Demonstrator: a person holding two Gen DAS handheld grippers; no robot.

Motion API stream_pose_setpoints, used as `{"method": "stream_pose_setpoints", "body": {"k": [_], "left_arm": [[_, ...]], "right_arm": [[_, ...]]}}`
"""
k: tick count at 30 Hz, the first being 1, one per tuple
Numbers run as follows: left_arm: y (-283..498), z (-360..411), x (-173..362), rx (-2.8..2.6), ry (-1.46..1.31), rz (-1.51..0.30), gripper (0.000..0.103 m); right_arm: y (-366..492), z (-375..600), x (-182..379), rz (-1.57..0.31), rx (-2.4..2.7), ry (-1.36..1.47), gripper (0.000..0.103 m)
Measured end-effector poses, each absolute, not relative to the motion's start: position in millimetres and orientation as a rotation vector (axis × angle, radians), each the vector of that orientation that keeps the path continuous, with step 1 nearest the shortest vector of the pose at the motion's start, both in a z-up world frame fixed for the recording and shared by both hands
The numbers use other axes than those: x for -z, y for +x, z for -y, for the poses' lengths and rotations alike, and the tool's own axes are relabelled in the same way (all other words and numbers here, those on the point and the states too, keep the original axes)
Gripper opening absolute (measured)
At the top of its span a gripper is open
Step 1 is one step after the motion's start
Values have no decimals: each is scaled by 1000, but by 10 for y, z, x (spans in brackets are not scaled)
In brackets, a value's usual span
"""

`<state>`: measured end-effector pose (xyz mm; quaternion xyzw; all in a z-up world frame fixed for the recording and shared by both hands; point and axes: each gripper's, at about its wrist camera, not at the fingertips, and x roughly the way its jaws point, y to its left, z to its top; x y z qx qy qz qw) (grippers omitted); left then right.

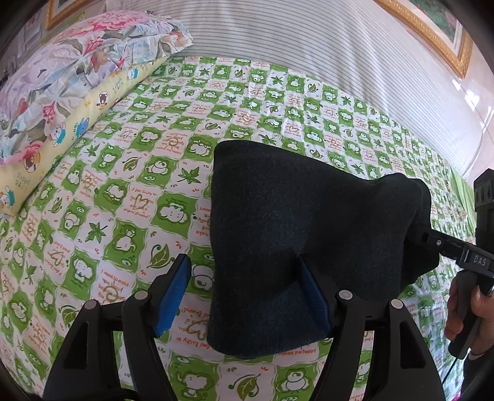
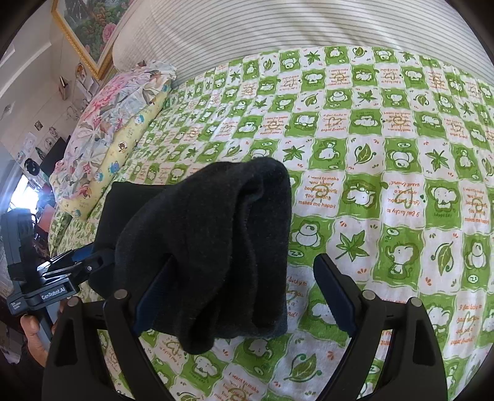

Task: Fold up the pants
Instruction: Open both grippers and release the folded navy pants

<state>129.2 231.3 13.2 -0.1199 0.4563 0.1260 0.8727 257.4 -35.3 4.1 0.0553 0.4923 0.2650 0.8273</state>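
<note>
Left gripper (image 1: 244, 290): black frame, blue pads, jaws spread wide. The dark pants (image 1: 296, 246) drape over its right-hand finger (image 1: 311, 290); the left-hand finger (image 1: 174, 291) stands bare over the sheet. Nothing is pinched between the two pads.

Right gripper (image 2: 244, 293): black frame, dark pads, jaws likewise spread wide. The pants (image 2: 210, 246) hang in thick folds over its left-hand finger (image 2: 151, 299); the other finger (image 2: 335, 293) is bare, apart from the cloth. No clamp on the fabric is visible.

Pants: dark charcoal, soft knit look, bunched and slung between the two grippers, lifted off the bed, with loose ends hanging down below the fingers on each side. In the left wrist view the cloth runs from the near finger to the right gripper (image 1: 444, 246), whose tip goes into the folds; whether it grips there cannot be told from this side.

Hand (image 1: 463, 311): holds the right gripper's handle, seen at the frame edge.

Bedsheet (image 2: 386, 172): green and white checks, cartoon animals, leaves, orange lettering; lies under everything.

Pillows: floral one (image 1: 77, 71) stacked on a yellow bear-print one (image 1: 61, 123), at the head of the bed, well apart from the pants.

Striped headboard padding (image 1: 308, 34) beyond the sheet.

Gilt-framed picture (image 2: 89, 27) on the wall, farthest back.
</note>
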Motion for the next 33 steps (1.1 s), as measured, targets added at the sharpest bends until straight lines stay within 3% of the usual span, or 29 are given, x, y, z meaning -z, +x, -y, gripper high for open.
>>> {"method": "stream_pose_setpoints", "body": {"k": [33], "left_arm": [[960, -2155, -356, -285, -100, -907, 77]], "right_arm": [[2171, 95, -395, -969, -716, -79, 91]]}}
